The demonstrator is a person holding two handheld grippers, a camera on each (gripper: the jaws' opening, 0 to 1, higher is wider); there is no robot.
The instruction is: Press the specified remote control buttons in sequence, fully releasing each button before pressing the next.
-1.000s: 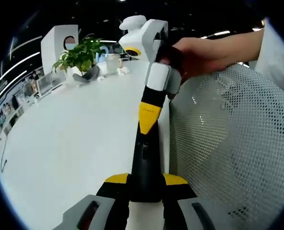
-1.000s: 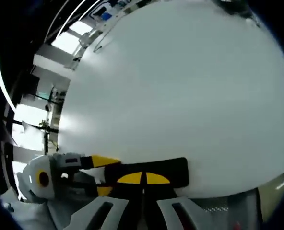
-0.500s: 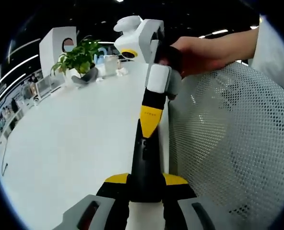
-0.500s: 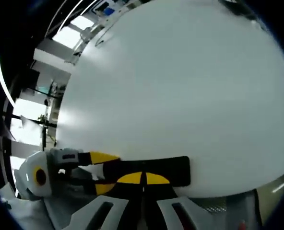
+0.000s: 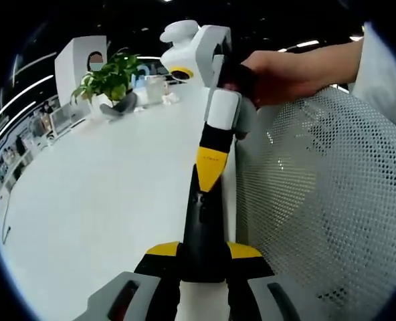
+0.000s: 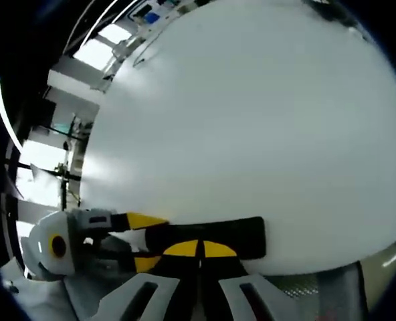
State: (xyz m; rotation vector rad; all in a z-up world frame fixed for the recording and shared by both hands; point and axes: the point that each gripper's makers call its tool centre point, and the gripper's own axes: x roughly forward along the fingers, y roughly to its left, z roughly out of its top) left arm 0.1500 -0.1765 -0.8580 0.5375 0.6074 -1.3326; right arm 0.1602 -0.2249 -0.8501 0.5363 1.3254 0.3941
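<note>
Remote control [image 5: 201,231], black and slim, sits clamped between the left tongs [image 5: 203,257], whose yellow-tipped jaws close on its near end at the bottom of the left gripper view. It points away over the white counter [image 5: 104,200], close to that counter's edge, with a white mesh chair back [image 5: 325,214] just beside it on the right. The right tongs [image 5: 210,179] come in from above in the same view, held by a person's hand [image 5: 285,77]; their yellow tip is pressed together and touches the top face of the remote near its far end. A potted green plant [image 5: 111,80] stands well apart at the far side of the counter.

In the right gripper view, the right tongs [image 6: 199,249] show their two yellow tips meeting on the black remote [image 6: 211,234], which lies across the bottom of the view against the counter [image 6: 251,120]. The left tongs [image 6: 134,241] reach in from the left and grip the remote's end.
</note>
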